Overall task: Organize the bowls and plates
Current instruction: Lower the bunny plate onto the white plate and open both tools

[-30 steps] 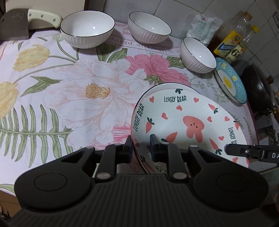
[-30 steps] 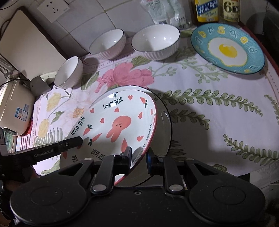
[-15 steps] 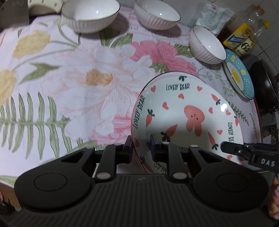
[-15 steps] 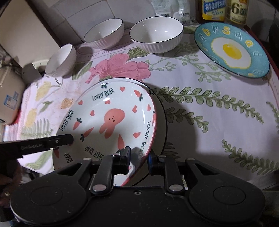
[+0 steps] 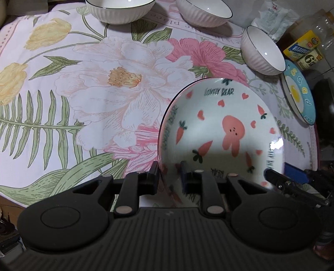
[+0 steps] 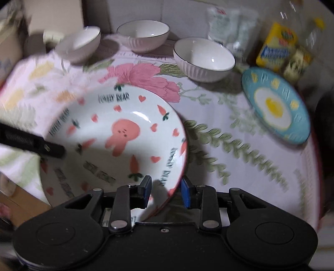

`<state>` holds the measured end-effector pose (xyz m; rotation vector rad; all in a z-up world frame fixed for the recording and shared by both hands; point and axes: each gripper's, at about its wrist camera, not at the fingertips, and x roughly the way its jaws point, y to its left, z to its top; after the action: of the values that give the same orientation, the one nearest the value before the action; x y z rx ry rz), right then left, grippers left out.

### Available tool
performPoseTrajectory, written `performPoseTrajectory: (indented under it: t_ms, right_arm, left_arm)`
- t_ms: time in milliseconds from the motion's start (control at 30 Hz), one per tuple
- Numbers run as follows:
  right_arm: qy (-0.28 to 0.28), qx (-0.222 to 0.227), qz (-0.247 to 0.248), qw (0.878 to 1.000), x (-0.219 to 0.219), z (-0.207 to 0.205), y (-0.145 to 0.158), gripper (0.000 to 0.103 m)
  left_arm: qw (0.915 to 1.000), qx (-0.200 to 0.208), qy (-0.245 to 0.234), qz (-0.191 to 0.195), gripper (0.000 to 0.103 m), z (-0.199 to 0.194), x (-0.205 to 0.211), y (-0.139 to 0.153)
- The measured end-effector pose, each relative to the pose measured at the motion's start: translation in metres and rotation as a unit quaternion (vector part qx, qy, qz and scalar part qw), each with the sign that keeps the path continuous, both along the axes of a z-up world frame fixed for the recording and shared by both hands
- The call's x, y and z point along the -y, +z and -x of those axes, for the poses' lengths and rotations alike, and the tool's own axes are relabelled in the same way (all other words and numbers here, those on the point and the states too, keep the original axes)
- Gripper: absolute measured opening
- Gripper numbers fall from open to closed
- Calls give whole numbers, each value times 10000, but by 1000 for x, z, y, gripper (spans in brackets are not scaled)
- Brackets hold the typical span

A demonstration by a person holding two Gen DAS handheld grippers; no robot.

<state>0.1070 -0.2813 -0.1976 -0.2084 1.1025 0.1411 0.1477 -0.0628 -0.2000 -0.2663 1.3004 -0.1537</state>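
Note:
A white "Lovely Bear" plate (image 5: pixel 225 129) with a pink rabbit, hearts and carrots is held over the floral tablecloth. My left gripper (image 5: pixel 170 177) is shut on its left rim. My right gripper (image 6: pixel 166 187) straddles its right rim (image 6: pixel 179 166) with the jaws parted, so it has let go. The plate also shows in the right wrist view (image 6: pixel 117 135). Three white ribbed bowls (image 5: pixel 121 10) (image 5: pixel 203 12) (image 5: pixel 262 54) stand along the back. A blue fried-egg plate (image 6: pixel 275 106) lies at the right.
Oil bottles (image 5: pixel 306 50) and a plastic bag (image 5: pixel 275 18) stand at the back right by the tiled wall. A dark pan (image 5: pixel 325 104) sits past the blue plate. The tablecloth (image 5: pixel 94 87) hangs over the near edge.
The bear plate has come lower and nearer with both grippers. The right gripper's jaws have parted from the rim. The second plate seen under it before no longer shows.

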Motion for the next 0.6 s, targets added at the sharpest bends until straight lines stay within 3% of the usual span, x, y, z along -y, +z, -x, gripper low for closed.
performPoseTrajectory:
  t_ms: [167,300,400,467,600]
  right_arm:
    - [218,216,123,9995,-1,5,-1,36]
    - [42,186,-415,9990,12,11,8,35]
    - [18,316,-897,9955,26,18,19,36]
    - [-122,386,-1061,9935,33,22,26,42]
    - [-277,553,-1517,9865,51,32,45,49]
  left_arm:
    - [9990,92,-63,-441,21,7,13,7]
    - [9976,190,-171,-646,21,17,21,20]
    - [9975,166,-236,-638,29,25,25,34]
    - [9981,87,-203,-569,41,29,26,44]
    - [9970,220,-437,-593,43,39,34,69]
